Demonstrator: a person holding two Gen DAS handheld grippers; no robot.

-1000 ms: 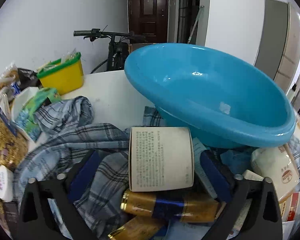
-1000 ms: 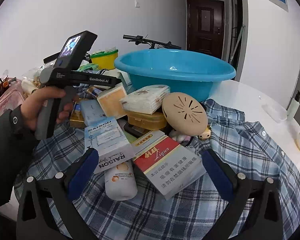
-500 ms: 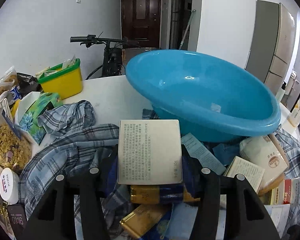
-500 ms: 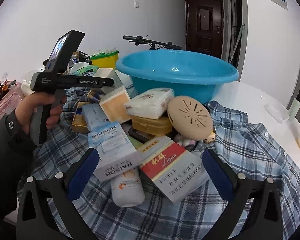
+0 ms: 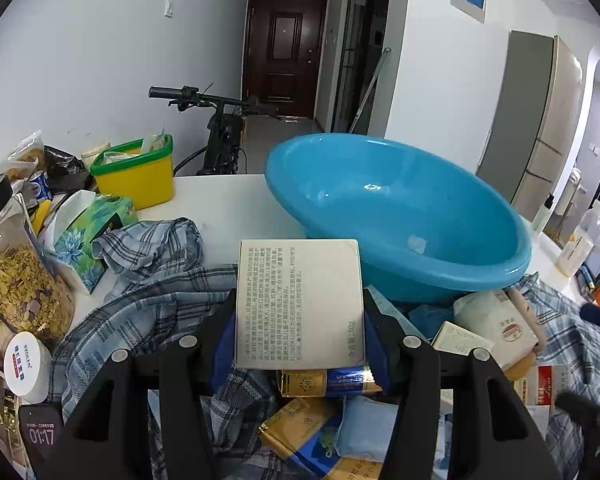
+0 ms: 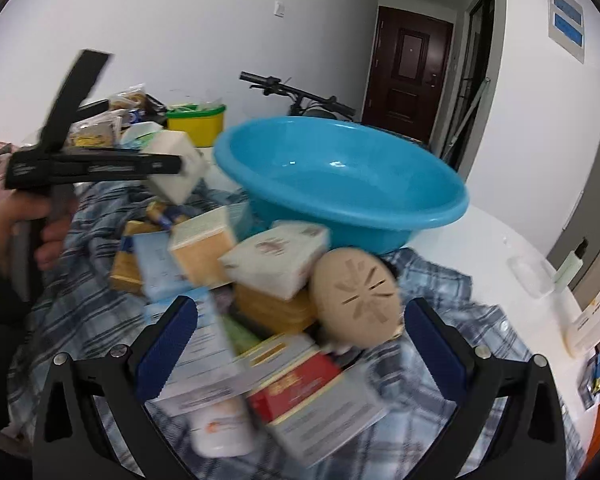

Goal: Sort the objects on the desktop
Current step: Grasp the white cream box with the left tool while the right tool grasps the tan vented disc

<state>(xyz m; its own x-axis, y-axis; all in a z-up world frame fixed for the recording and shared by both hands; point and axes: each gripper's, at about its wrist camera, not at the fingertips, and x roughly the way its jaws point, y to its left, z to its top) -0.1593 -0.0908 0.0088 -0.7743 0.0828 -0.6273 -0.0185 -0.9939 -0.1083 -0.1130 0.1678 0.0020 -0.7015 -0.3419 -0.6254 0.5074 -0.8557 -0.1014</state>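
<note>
My left gripper [image 5: 300, 344] is shut on a white printed box [image 5: 300, 300] and holds it above the pile, just in front of the blue basin [image 5: 400, 216]. The same box [image 6: 176, 170] shows in the right wrist view, lifted near the basin's [image 6: 340, 176] left rim. My right gripper [image 6: 300, 344] is open and empty, hovering over a heap of boxes: a red and white carton [image 6: 316, 392], a beige round vented case [image 6: 356, 296], a white packet [image 6: 276, 256] and a white bottle [image 6: 220, 428]. All lie on a plaid shirt [image 6: 440, 300].
A yellow tub with a green rim [image 5: 136, 172] stands at the back left on the white table [image 5: 228, 200]. A floral tissue box [image 5: 88, 232], a cereal bag [image 5: 20, 280] and a white jar [image 5: 26, 364] crowd the left edge. Bottles [image 6: 570, 268] stand at the right.
My left gripper closed on the white box and lifted it up toward the basin. My right gripper moved forward over the pile; its view is blurred by motion.
</note>
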